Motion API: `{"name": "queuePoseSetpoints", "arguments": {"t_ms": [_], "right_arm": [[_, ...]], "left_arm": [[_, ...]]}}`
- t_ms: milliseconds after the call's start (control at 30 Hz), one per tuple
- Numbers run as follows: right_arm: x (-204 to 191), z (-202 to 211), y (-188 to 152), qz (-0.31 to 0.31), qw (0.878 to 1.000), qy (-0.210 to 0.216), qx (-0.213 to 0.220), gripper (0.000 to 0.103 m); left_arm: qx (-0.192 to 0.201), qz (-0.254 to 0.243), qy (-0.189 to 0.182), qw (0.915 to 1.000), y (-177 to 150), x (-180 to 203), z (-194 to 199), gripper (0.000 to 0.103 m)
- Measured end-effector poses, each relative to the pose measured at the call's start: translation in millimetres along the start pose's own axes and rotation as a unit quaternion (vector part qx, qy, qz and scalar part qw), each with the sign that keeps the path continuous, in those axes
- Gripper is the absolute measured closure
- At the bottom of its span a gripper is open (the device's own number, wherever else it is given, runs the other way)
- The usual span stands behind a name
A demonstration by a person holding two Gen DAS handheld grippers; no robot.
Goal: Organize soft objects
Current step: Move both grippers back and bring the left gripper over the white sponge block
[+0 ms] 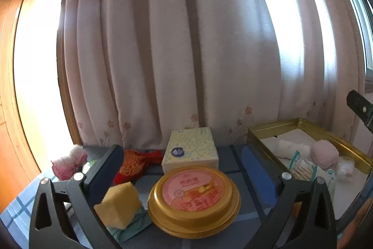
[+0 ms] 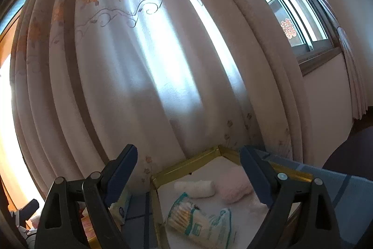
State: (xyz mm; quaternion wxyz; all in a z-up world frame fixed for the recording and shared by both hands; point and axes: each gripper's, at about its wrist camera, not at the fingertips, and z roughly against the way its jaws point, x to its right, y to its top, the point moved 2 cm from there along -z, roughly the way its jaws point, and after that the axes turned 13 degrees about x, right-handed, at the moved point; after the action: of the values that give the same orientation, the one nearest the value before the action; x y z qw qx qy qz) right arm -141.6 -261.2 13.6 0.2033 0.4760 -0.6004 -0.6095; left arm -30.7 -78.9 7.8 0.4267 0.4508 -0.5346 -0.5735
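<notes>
A pleated floral curtain point(image 1: 177, 50) backs a table under a blue checked cloth point(image 1: 16, 209). The left gripper point(image 1: 184, 169) hovers with jaws spread wide, holding nothing. Between its fingers lie a gold tin point(image 1: 194, 201) and, beyond it, a tissue pack point(image 1: 191, 147). A yellow sponge point(image 1: 120, 207) sits just inside the left finger; a red pouch point(image 1: 135, 163) and pink flowers point(image 1: 68, 161) lie farther out. The right gripper point(image 2: 188, 176) is also spread and empty, poised over the gold tray point(image 2: 186, 166), which serves as the collection point: a white roll point(image 2: 194, 188), pink puff point(image 2: 235, 190) and swab bag point(image 2: 200, 223) already lie in it. The sponge is probably the nearest soft item to collect.
</notes>
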Motion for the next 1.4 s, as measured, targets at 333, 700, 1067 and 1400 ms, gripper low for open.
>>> {"name": "queuePoseSetpoints", "arguments": {"t_ms": [333,700,1067,1400], "right_arm": [[-45.0,10.3,-14.4,0.018,0.999,0.040,-0.016,0.012],[-96.8,19.4,-33.9,0.015,0.995,0.090,-0.045,0.012],[-151.9,27.1,-54.0,0.028,0.985,0.150,-0.082,0.012],[-192.4,25.1,-87.5,0.049,0.959,0.210,-0.185,0.012]], "left_arm": [[-0.013,0.012,0.028,0.9995,-6.2,-38.3,2.1,0.001],[-0.032,-0.002,0.059,0.9978,-13.2,-97.6,6.5,0.000],[-0.076,-0.022,0.104,0.9914,-27.3,-178.6,4.6,0.000],[-0.210,-0.023,0.066,0.9752,-60.1,-221.2,-23.2,0.001]]}}
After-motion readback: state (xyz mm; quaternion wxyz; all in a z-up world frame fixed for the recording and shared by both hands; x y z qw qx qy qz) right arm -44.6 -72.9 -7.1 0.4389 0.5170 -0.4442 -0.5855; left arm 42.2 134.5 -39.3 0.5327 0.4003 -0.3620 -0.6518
